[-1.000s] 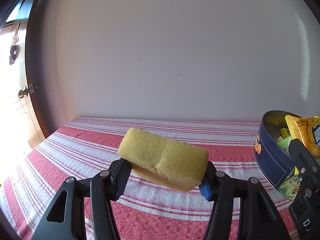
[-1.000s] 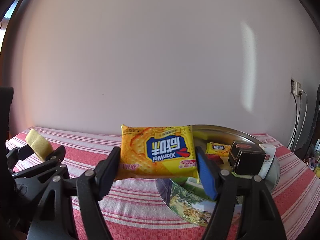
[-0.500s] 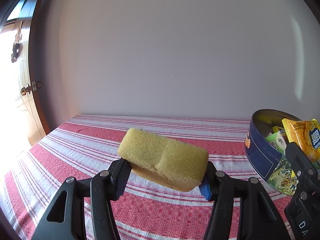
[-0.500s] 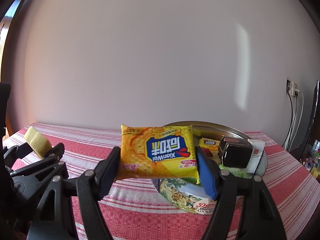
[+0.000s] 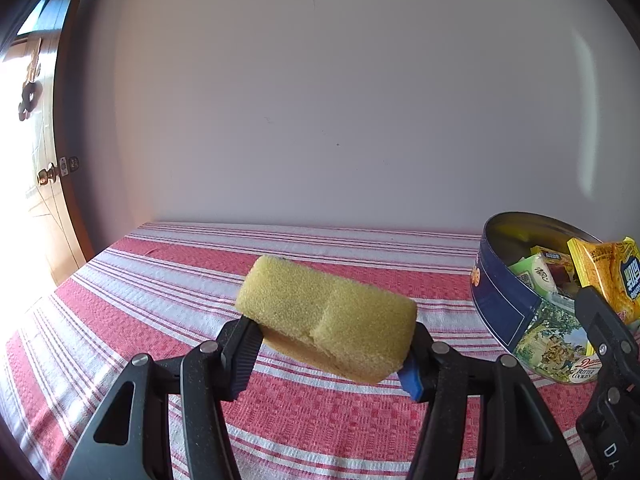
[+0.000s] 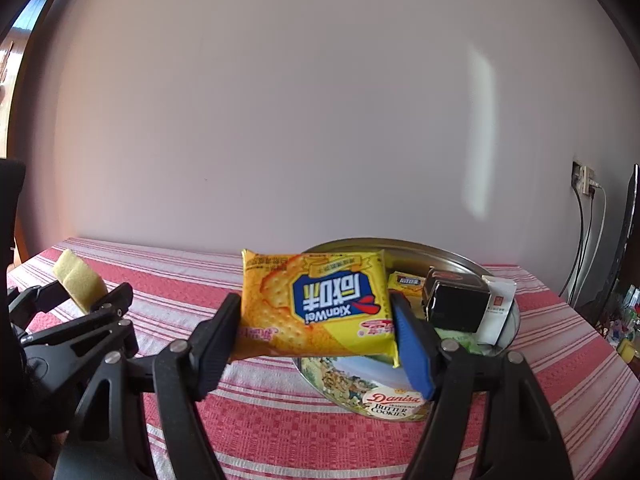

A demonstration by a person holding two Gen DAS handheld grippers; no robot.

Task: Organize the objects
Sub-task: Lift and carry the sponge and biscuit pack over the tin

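My left gripper (image 5: pixel 330 354) is shut on a yellow sponge (image 5: pixel 326 306) and holds it above the red-striped tablecloth (image 5: pixel 160 300). My right gripper (image 6: pixel 318 344) is shut on a yellow cracker packet (image 6: pixel 316 304), held in the air in front of a round blue cookie tin (image 6: pixel 372 392). The tin (image 5: pixel 516 312) stands at the right in the left wrist view, where the cracker packet (image 5: pixel 608 276) shows over its rim. The sponge (image 6: pixel 78 280) and the left gripper (image 6: pixel 76 300) show at the left in the right wrist view.
The tin holds a black box (image 6: pixel 456 304), a white carton (image 6: pixel 498 308), a green packet (image 5: pixel 536 276) and small yellow packs (image 6: pixel 406 282). A wall stands behind the table. A door with a knob (image 5: pixel 50 172) is at the left. Cables and a socket (image 6: pixel 584 178) are at the right.
Both grippers have drawn back and lifted slightly with their loads; the tin has shifted left and looks farther away in both views. Both grips are unchanged.
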